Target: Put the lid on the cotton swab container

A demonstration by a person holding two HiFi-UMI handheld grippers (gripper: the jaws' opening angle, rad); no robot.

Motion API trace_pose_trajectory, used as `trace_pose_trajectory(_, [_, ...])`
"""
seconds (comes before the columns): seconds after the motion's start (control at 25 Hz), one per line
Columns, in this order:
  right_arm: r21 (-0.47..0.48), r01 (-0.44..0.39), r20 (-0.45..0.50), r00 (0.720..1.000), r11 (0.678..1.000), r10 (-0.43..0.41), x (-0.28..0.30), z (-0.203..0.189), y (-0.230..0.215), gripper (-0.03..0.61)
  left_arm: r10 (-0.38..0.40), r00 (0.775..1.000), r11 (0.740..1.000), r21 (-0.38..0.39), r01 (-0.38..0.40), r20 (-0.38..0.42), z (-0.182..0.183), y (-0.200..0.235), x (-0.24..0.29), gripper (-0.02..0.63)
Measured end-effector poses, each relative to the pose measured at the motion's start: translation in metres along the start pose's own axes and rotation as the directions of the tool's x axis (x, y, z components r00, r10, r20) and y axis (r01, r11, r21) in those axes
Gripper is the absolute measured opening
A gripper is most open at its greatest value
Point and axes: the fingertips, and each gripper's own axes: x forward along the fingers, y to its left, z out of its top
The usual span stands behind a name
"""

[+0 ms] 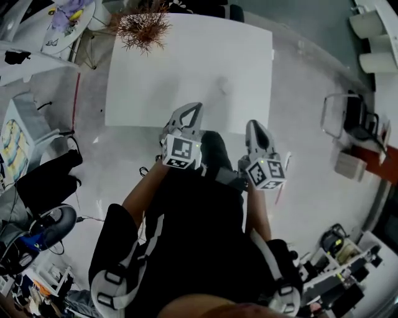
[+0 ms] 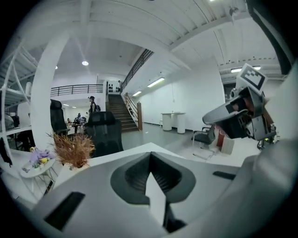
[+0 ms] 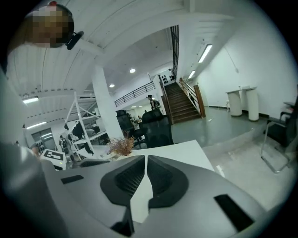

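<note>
On the white table (image 1: 155, 93), a small pale translucent thing (image 1: 222, 85) stands right of the middle; it is too faint to tell whether it is the cotton swab container. I cannot make out a lid in any view. Both grippers hang in the air in front of the person's body, short of the table's near edge. My left gripper (image 1: 191, 107) (image 2: 150, 155) has its jaws pressed together with nothing between them. My right gripper (image 1: 255, 124) (image 3: 145, 158) shows only a thin slit between its jaws and holds nothing. Both point toward the table.
A dried plant (image 1: 144, 28) (image 2: 72, 148) (image 3: 122, 145) stands at the table's far left corner. A black office chair (image 2: 104, 132) is behind the table. A round side table with flowers (image 1: 68, 18) is far left, and a chair (image 1: 351, 118) stands on the floor at right.
</note>
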Motion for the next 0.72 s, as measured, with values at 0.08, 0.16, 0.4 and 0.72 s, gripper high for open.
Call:
trace_pose_trajectory(0.08, [-0.030, 0.028, 0.028, 0.999, 0.999, -0.027, -0.017, 0.007, 0.008, 0.021, 0.040, 0.998, 0.999, 0.003, -0.040, 0.046, 0.025, 0.006, -0.027, 0.006])
trace_pose_trajectory(0.16, [-0.050, 0.048, 0.056, 0.997, 0.998, -0.045, -0.030, 0.017, 0.014, 0.021, 0.085, 0.987, 0.996, 0.003, -0.086, 0.134, 0.058, 0.010, -0.053, 0.006])
trace_pose_trajectory(0.4, [-0.089, 0.045, 0.124, 0.992, 0.995, -0.034, -0.049, 0.038, 0.022, 0.021, 0.117, 0.965, 0.993, -0.048, -0.108, 0.236, 0.111, -0.005, -0.098, 0.006])
trace_pose_trajectory(0.72, [-0.124, 0.022, 0.138, 0.990, 0.992, -0.004, -0.063, 0.041, 0.010, 0.023, 0.153, 0.969, 0.987, -0.078, -0.141, 0.193, 0.104, -0.039, -0.105, 0.006])
